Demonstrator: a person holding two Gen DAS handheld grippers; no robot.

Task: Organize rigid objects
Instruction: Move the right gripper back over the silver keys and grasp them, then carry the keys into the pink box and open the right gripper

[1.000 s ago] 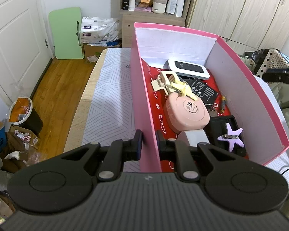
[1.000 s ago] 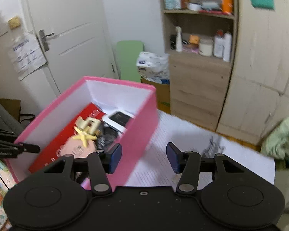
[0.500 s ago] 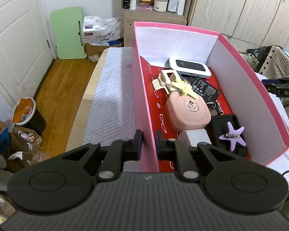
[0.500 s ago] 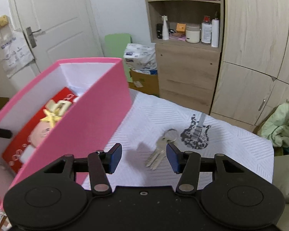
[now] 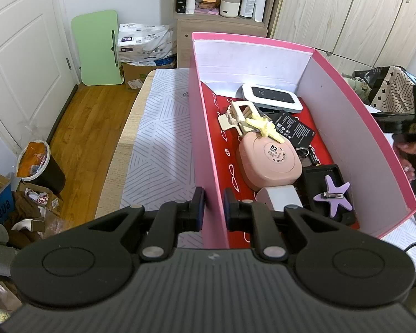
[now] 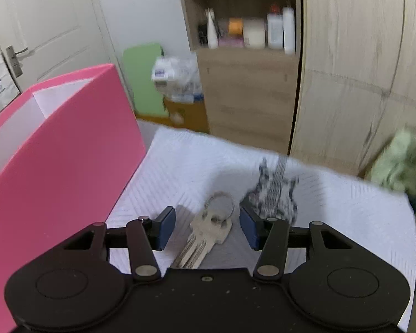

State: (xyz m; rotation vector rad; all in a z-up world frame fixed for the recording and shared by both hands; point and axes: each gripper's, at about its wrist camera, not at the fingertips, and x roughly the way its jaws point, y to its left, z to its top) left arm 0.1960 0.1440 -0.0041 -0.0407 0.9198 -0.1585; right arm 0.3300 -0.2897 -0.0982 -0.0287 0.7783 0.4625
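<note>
Keys [image 6: 208, 233] lie flat on the white cloth beside the pink box [image 6: 58, 166], right between your right gripper [image 6: 207, 229] jaws, which stand half open and empty. Centre over the heads, then close. Your left gripper [image 5: 213, 208] pinches the box wall, so hold it steady.

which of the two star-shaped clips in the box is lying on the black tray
The purple starfish-shaped hair clip, with its metal clasp showing, lies on the black tray at the near end of the pink box; the pale yellow starfish clip rests further back on other items.
</note>
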